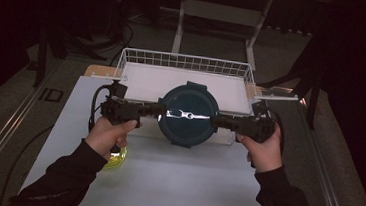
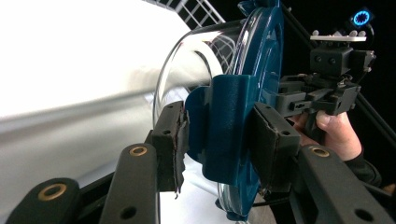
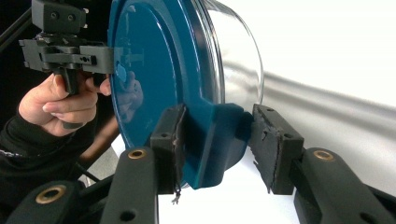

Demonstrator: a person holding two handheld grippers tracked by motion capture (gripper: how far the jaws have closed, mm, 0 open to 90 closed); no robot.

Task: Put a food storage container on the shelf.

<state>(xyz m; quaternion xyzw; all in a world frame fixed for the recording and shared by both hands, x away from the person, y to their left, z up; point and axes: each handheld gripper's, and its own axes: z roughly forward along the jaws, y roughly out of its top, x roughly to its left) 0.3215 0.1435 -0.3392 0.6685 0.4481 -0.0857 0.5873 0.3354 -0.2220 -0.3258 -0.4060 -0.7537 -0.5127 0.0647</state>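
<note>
Now both claws, left [image 1: 156,110] and right [image 1: 215,120], clamp the blue side latches of the lidded glass container [image 1: 189,114], rigid, slick, breakable, above the bench's far edge.

Both forearms are reaching up from frame bottom; left gripper [image 1: 157,111] and right gripper [image 1: 214,120] are pointing inward at mid-frame, jaws clamping.
</note>
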